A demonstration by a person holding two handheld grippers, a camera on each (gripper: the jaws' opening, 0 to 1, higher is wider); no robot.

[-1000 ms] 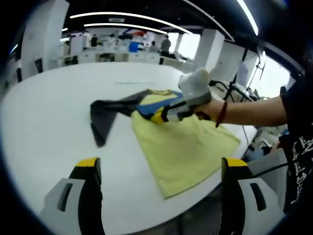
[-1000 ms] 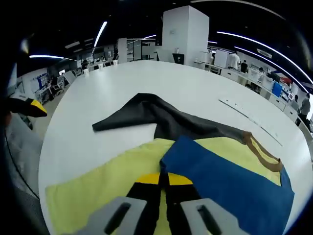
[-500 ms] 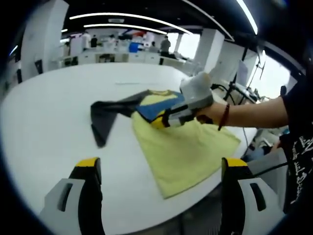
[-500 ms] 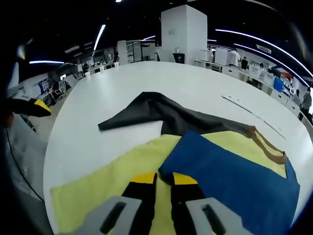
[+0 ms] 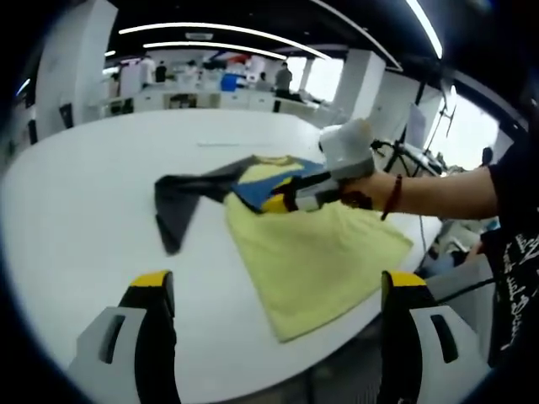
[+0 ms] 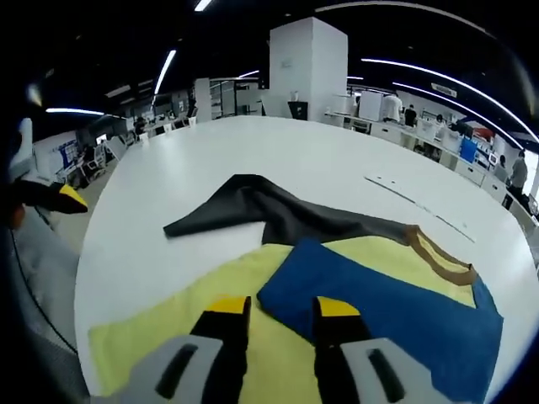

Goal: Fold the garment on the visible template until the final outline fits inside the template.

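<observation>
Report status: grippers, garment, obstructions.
Left gripper open, hovering off the cloth. Right gripper open over folded blue sleeve. Yellow, blue and grey shirt flat on white table. Nothing obstructing.

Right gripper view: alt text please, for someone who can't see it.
The right gripper, jaws apart, sits over a yellow shirt on a white table, at the edge of its folded-over blue sleeve. A dark sleeve lies beyond.

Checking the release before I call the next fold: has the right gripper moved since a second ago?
Yes. In the left gripper view, the right gripper has pulled back toward the person, away from the dark sleeve, and its jaws have opened off the blue sleeve.
</observation>
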